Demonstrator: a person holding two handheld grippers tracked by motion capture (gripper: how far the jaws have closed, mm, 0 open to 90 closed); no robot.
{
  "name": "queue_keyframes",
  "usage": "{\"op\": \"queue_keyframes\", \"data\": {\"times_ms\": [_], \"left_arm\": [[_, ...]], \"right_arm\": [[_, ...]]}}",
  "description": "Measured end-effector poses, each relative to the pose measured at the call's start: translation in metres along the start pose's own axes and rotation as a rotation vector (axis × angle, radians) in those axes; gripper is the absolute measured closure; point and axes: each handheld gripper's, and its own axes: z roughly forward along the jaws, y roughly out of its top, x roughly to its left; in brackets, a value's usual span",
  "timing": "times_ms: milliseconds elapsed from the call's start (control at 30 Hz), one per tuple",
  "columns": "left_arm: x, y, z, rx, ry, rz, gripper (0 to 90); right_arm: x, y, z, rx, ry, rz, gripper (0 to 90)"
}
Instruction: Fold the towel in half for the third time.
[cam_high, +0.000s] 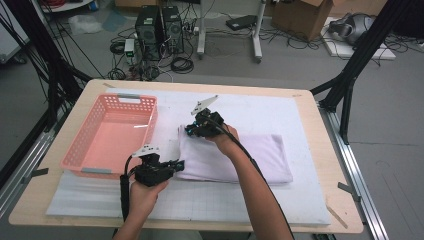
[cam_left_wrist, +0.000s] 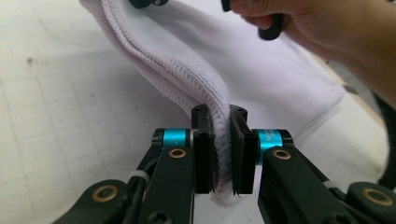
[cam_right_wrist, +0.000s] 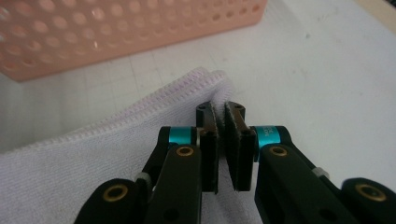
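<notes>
Now: folded pale-lilac towel (cam_high: 235, 155), stitched hem, thick nap; L gripper (cam_high: 176, 165) & R gripper (cam_high: 192, 129) jaws each clamped on its left edge.

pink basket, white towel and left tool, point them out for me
pink plastic basket (cam_high: 90, 150): high view, near-left rim.
folded white cloth towel (cam_high: 260, 155): high view, flat top.
left tool (cam_left_wrist: 223, 154): left gripper view, between pads pinching the hem.
</notes>
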Motion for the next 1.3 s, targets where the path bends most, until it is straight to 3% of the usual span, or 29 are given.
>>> {"op": "queue_keyframes", "data": {"times_ms": [267,400,433,567,733,1067,1300], "left_arm": [[-0.021,0.012,0.02,-0.006,-0.082,0.025,81.6],[-0.03,0.018,0.031,0.006,-0.097,0.04,81.6],[-0.034,0.02,0.036,0.014,-0.102,0.053,81.6],[-0.046,0.025,0.052,0.035,-0.111,0.072,81.5],[-0.063,0.03,0.077,0.077,-0.13,0.094,81.4],[-0.095,0.034,0.117,0.119,-0.13,0.154,80.9],[-0.106,0.03,0.139,0.138,-0.134,0.17,80.7]], "right_arm": [[-0.001,-0.001,-0.031,-0.045,-0.021,-0.009,84.9],[-0.006,-0.006,-0.044,-0.06,-0.038,0.0,84.9],[-0.009,-0.013,-0.055,-0.065,-0.048,0.014,84.9],[-0.015,-0.022,-0.067,-0.072,-0.068,0.032,84.9],[-0.025,-0.048,-0.091,-0.085,-0.113,0.084,84.9],[-0.037,-0.082,-0.119,-0.1,-0.169,0.125,84.9],[-0.044,-0.105,-0.135,-0.101,-0.206,0.157,85.0]]}}
